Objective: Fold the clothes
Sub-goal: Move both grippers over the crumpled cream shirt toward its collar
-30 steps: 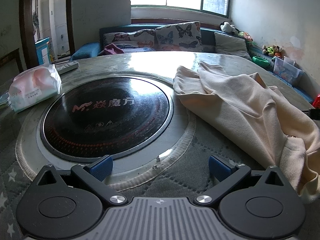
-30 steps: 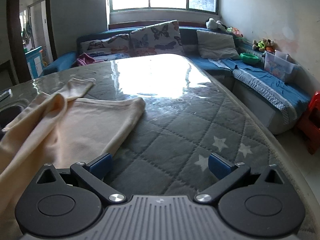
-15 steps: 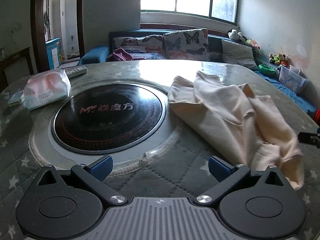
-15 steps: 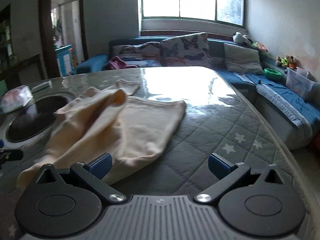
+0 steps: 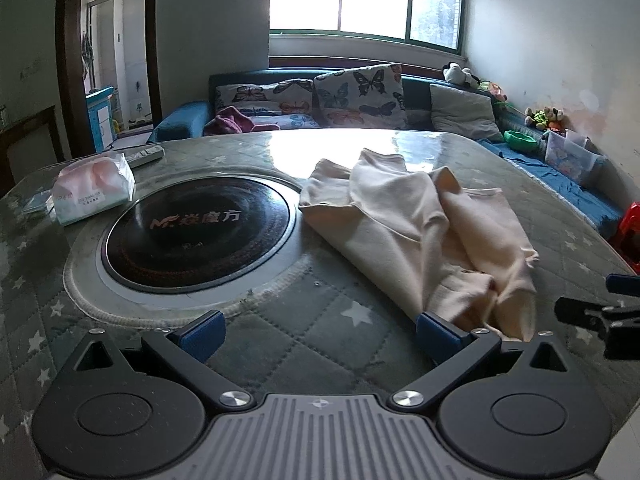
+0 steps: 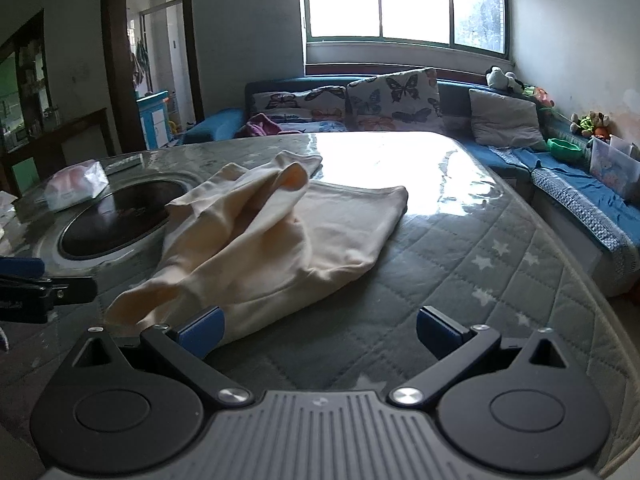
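A cream garment [image 5: 424, 228] lies crumpled on the quilted grey table cover [image 5: 312, 320], right of a round black hob. In the right wrist view the same cream garment [image 6: 288, 240] spreads ahead and to the left, its near hem by the left finger. My left gripper [image 5: 318, 330] is open, its right fingertip at the garment's near corner, nothing held. My right gripper [image 6: 318, 330] is open too, above bare quilt. Each gripper shows at the edge of the other's view: the right gripper [image 5: 600, 312], the left gripper [image 6: 36, 288].
A black round hob [image 5: 196, 232] is set into the table at left. A tissue pack [image 5: 94, 186] and a remote [image 5: 146, 156] lie beyond it. A blue sofa [image 6: 580, 184] with butterfly cushions [image 5: 360, 96] runs along the back and right; the table edge curves at right.
Both grippers have drawn back and risen from the garment, so more of the table shows. The garment now lies slack in a heap, farther from both sets of fingers.
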`<state>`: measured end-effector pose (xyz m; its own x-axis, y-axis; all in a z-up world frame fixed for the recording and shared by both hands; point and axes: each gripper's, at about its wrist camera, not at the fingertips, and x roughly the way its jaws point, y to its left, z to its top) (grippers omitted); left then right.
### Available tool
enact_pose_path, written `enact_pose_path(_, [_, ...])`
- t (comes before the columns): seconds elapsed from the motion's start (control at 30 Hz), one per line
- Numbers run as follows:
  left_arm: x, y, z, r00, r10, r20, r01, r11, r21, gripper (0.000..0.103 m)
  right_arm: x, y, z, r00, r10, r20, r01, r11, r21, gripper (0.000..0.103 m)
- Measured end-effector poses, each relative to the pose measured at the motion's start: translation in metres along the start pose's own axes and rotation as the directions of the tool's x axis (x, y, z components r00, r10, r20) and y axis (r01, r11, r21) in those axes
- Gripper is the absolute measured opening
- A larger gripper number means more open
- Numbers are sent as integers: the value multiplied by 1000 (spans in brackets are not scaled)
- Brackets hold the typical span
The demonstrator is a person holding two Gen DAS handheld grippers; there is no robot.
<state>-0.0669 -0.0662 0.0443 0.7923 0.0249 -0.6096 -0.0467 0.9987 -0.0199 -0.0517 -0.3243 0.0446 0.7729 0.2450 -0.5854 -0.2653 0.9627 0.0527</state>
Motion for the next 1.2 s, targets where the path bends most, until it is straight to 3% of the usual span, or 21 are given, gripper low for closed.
enact_pose_path(1.2, [-29, -27, -12, 1000, 7, 11, -7, 1000, 14, 103, -18, 27, -16, 1000, 20, 2, -20, 1000, -16, 103])
